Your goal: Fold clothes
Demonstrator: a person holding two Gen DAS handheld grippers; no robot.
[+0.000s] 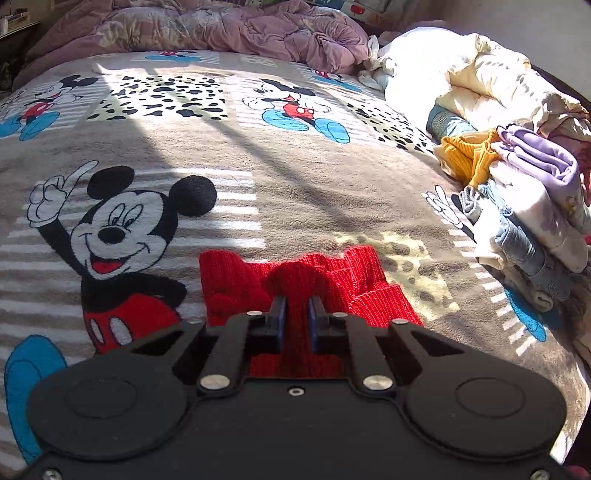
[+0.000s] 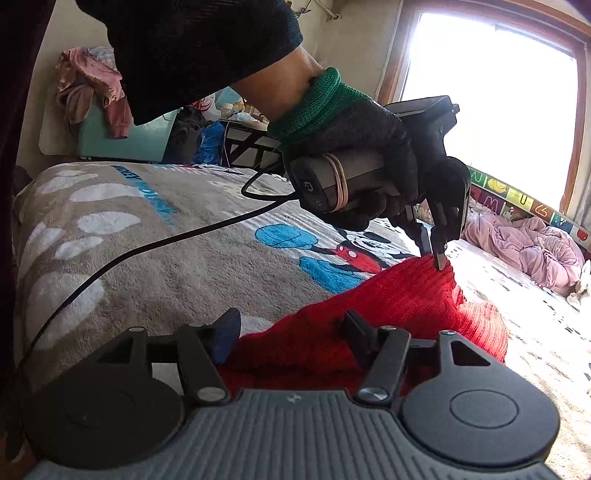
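Note:
A red knit garment (image 1: 354,284) lies bunched on the Mickey Mouse blanket (image 1: 295,177). My left gripper (image 1: 295,302) is shut on a raised ridge of the red garment. In the right wrist view the left gripper (image 2: 437,258) points down and pinches the garment (image 2: 388,306) at its peak, lifting it into a tent. My right gripper (image 2: 291,328) is open, its fingers wide apart, low over the near edge of the red garment, holding nothing.
A stack of folded clothes (image 1: 532,206) sits at the bed's right edge beside a cream duvet (image 1: 461,81). A crumpled pink quilt (image 1: 229,29) lies at the far end. A black cable (image 2: 147,247) trails across the blanket. A window (image 2: 491,96) is behind.

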